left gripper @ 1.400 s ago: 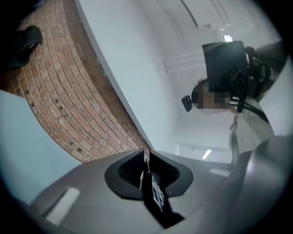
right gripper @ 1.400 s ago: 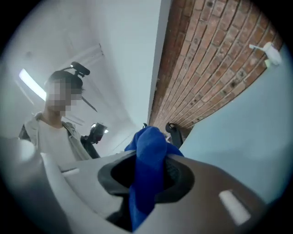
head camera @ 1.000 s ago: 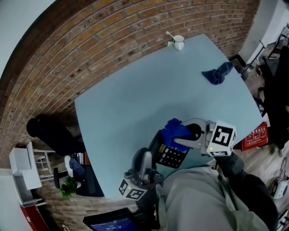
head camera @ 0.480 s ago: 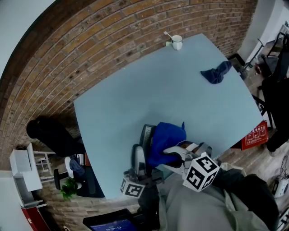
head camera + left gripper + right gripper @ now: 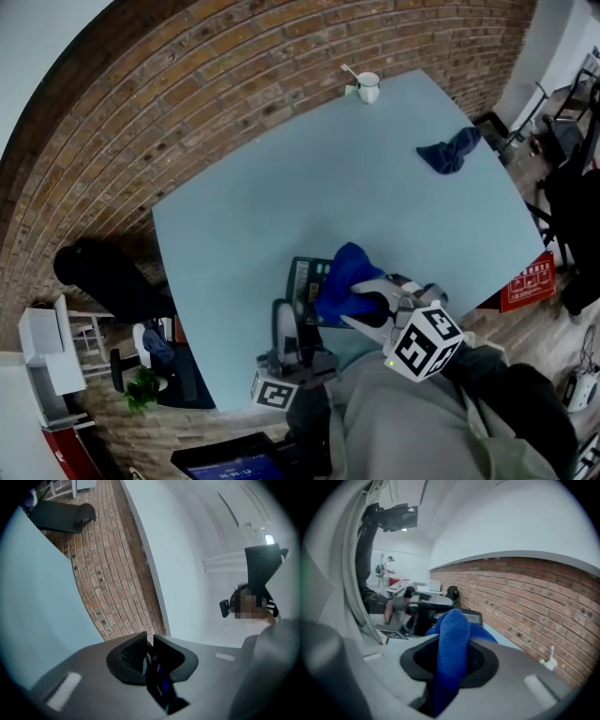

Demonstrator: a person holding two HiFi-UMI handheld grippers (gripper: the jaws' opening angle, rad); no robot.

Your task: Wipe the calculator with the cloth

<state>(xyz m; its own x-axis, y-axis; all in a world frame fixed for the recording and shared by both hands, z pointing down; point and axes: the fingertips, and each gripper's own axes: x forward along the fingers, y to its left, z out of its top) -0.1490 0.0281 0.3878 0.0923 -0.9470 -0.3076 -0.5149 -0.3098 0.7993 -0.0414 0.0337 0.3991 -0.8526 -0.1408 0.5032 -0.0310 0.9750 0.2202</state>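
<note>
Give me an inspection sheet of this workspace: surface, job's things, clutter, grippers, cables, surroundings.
Surface: light blue table, mostly bare.
Job's things: calculator near the table's near edge, partly covered by the blue cloth lying against it.
Clutter: white mug at the far corner; a dark blue cloth bunched near the right edge.
Grippers: left gripper shut on the calculator's edge; right gripper shut on the blue cloth.
Cables: nothing seen.
Surroundings: brick wall behind the table; red sign beyond its right edge.
</note>
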